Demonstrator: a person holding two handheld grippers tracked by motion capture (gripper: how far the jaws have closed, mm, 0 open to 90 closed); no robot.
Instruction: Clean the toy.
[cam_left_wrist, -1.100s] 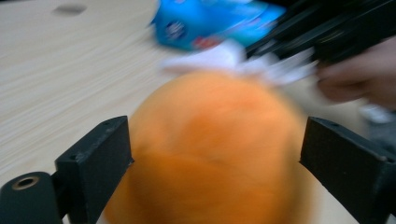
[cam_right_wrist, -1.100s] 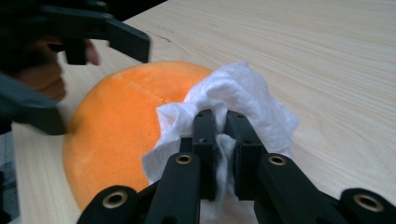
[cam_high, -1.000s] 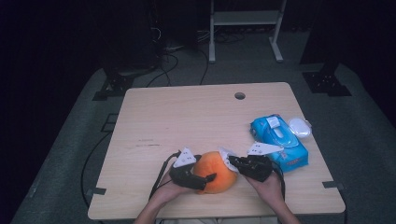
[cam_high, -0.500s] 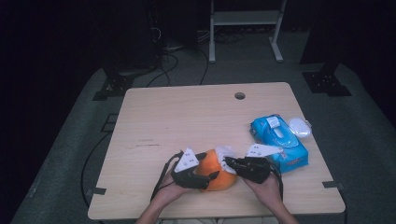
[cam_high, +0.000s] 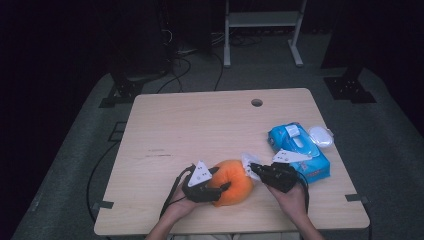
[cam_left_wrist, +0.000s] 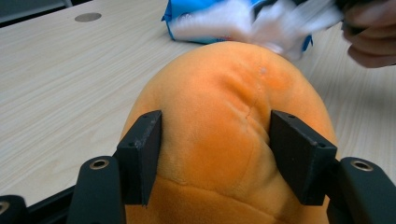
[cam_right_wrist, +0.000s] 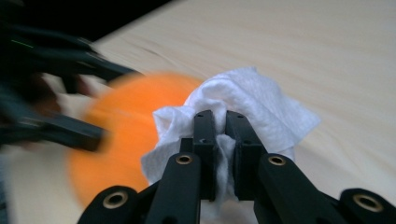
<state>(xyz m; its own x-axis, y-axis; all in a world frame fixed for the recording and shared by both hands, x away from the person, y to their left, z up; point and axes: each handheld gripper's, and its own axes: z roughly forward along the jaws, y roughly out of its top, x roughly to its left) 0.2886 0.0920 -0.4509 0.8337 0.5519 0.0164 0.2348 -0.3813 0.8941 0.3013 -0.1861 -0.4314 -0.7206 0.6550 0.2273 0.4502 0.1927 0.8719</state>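
Left hand-held gripper (cam_left_wrist: 212, 154), jaws just closing in, now squeezing the soft round orange plush toy (cam_left_wrist: 229, 140) from both sides, pinning it on the pale wooden table (cam_high: 200, 125) for wiping; right hand-held gripper (cam_right_wrist: 219, 154) clamping a crumpled white wipe (cam_right_wrist: 252, 105) just ahead, pressing against the toy's side.

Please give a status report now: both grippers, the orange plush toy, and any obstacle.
Left gripper has just been closing, jaws pressing orange plush toy. Right gripper shut on white wipe, at the toy. Blue wipe pack close right, not blocking.
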